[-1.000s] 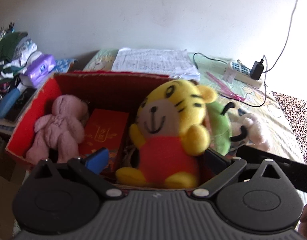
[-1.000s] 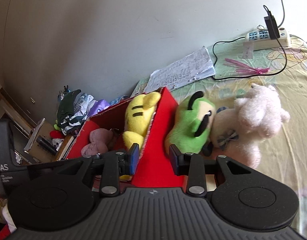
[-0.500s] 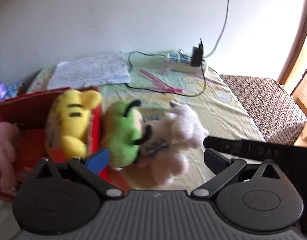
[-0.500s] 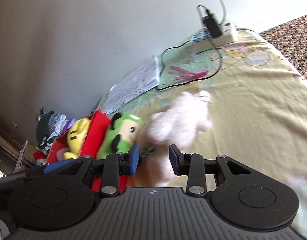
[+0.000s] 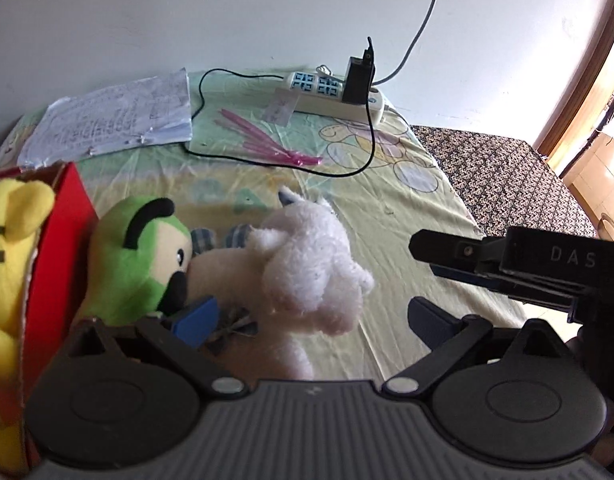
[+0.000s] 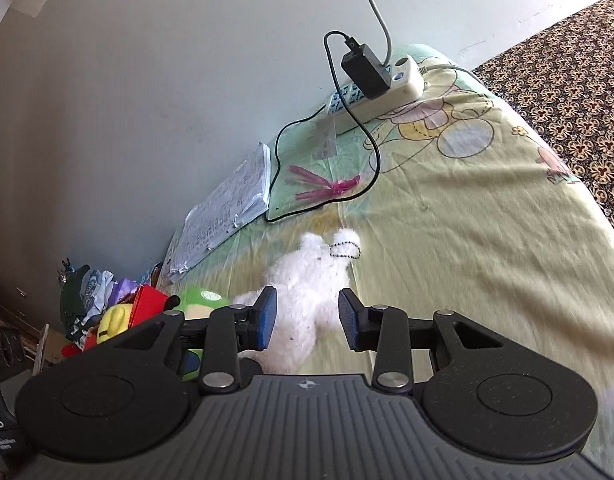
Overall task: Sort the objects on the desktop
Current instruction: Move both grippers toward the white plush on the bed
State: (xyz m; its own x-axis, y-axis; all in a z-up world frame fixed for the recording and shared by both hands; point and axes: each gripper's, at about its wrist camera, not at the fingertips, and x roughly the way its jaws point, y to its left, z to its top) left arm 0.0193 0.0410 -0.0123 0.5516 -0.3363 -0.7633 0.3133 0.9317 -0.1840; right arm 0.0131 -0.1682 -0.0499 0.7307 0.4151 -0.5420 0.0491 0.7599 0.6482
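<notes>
Left wrist view: the left gripper (image 5: 311,314) has its fingers spread wide around the white plush (image 5: 307,272), which lies on the yellow sheet (image 5: 407,216) touching the green plush (image 5: 135,256) beside the red box (image 5: 63,232). Right gripper (image 6: 307,320) hovers with fingers apart over the same white plush. Farther off lie pink straws (image 5: 267,144), papers (image 5: 111,120) and a power strip (image 5: 331,92).

Fluffy white plush toy (image 5: 307,264) (matted pile) on smooth printed cloth sheet (image 5: 387,208)
</notes>
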